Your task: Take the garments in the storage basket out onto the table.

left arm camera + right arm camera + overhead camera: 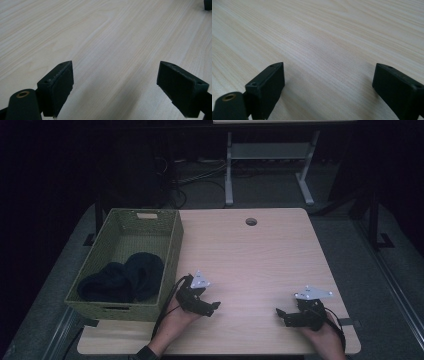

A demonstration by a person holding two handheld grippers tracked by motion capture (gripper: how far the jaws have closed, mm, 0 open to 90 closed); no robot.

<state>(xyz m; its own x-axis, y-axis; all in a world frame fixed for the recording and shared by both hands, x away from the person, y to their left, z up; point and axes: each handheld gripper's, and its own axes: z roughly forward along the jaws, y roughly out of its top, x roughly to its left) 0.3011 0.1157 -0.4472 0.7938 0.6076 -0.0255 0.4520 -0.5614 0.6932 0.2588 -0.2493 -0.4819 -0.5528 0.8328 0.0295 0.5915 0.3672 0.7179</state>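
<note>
Two dim garments (122,280), basket-walled (170,251).

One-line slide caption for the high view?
Two open hand-held grippers, left and right, rest on a wooden table beside a green basket holding dark cloth.

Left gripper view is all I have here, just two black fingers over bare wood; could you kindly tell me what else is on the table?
Observer: A green woven basket sits at the table's left edge, beside your left gripper.
Operator: Thank you. Is there anything inside it?
Observer: Yes, dark knitted items lie in its near half; I cannot tell exactly what they are.
Operator: And where is the right gripper?
Observer: The right gripper rests near the table's front right, open, holding nothing.
</note>
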